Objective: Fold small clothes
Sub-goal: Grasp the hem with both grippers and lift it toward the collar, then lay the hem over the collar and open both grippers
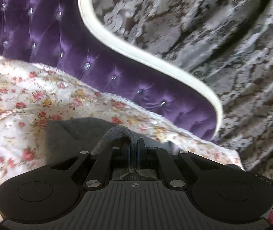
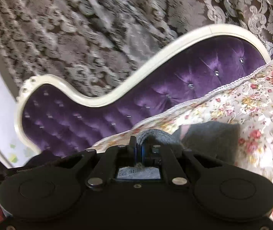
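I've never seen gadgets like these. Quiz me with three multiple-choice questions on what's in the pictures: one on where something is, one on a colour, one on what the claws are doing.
1. Where does the grey garment lie?
A. on the floral bedspread
B. on a wooden floor
C. inside a basket

2. What colour is the tufted headboard?
A. green
B. purple
C. orange

3. What are the left gripper and right gripper doing?
A. both wide open, holding nothing
B. one holds a cup
C. each shut on a fold of the grey garment

Answers:
1 A: floral cloth surrounds the garment in both views.
2 B: the buttoned velvet inside the cream frame is purple.
3 C: a grey fold is pinched between each pair of fingers.
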Motion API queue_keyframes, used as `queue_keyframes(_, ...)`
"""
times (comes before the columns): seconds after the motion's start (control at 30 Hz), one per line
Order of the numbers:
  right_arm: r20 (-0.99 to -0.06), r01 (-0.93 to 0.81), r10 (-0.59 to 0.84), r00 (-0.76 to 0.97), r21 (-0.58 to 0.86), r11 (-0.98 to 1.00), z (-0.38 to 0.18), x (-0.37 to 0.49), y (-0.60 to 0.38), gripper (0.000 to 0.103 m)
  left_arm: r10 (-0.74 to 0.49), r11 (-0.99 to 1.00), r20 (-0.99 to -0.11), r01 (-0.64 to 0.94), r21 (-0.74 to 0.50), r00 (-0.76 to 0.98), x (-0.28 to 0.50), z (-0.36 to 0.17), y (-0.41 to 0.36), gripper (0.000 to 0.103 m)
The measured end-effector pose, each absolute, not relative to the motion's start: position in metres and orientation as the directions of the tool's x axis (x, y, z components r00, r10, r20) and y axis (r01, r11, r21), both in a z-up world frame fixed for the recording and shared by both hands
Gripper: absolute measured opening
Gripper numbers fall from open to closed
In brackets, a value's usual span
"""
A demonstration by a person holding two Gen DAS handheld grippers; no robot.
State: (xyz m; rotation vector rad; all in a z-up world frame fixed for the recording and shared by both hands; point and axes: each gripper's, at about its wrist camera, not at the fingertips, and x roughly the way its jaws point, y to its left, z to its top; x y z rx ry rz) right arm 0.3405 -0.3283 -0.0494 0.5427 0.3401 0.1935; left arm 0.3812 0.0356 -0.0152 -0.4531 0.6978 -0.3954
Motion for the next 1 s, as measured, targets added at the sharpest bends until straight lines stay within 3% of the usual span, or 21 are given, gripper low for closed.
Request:
queue_keyframes(0.47, -0.445, 0.116, 0.168, 0.88, 0.543, 0.832, -0.114, 0.442, -0.359, 0.012, -0.415, 0.877, -0.63, 0.104, -0.469, 0.657, 0.463, -0.074, 0.011, 0.01)
queue_keyframes(0.57, -0.466, 0.14, 0.16, 0.87, 0.545, 0.827, -0.122, 0.449, -0.361, 0.013, -0.389, 0.886, -0.633, 0.085, -0.455, 0.67, 0.468, -0.074, 0.013, 0.023)
queue_keyframes(0.63, -0.464, 0.148, 0.152, 0.873, 0.548, 0.824, -0.122, 0.449, -0.362, 0.013, -0.357, 0.899, -0.63, 0.071, -0.432, 0.69, 0.47, -0.068, 0.015, 0.025)
queue_keyframes(0.7, -0.45, 0.148, 0.135, 0.882, 0.54, 0.829, -0.116, 0.445, -0.362, 0.019, -0.343, 0.907, -0.615, 0.081, -0.413, 0.71, 0.465, -0.055, 0.018, 0.029)
queue_keyframes(0.73, -0.444, 0.152, 0.116, 0.889, 0.523, 0.839, -0.111, 0.442, -0.361, 0.035, -0.344, 0.91, -0.601, 0.098, -0.403, 0.721, 0.46, -0.048, 0.019, 0.035)
queue_keyframes(0.77, -0.434, 0.153, 0.097, 0.896, 0.505, 0.849, -0.107, 0.439, -0.36, 0.059, -0.342, 0.915, -0.591, 0.116, -0.385, 0.731, 0.453, -0.04, 0.02, 0.038)
queue_keyframes(0.83, -0.396, 0.13, 0.08, 0.915, 0.476, 0.87, -0.094, 0.428, -0.358, 0.074, -0.339, 0.927, -0.579, 0.159, -0.339, 0.741, 0.437, -0.027, 0.018, 0.049)
queue_keyframes(0.93, -0.381, 0.092, 0.08, 0.921, 0.414, 0.906, -0.077, 0.412, -0.346, 0.075, -0.344, 0.936, -0.583, 0.222, -0.273, 0.736, 0.412, -0.016, 0.007, 0.065)
queue_keyframes(1.0, -0.393, 0.055, 0.095, 0.915, 0.354, 0.933, -0.072, 0.404, -0.33, 0.082, -0.371, 0.929, -0.591, 0.272, -0.253, 0.716, 0.397, -0.019, -0.004, 0.072)
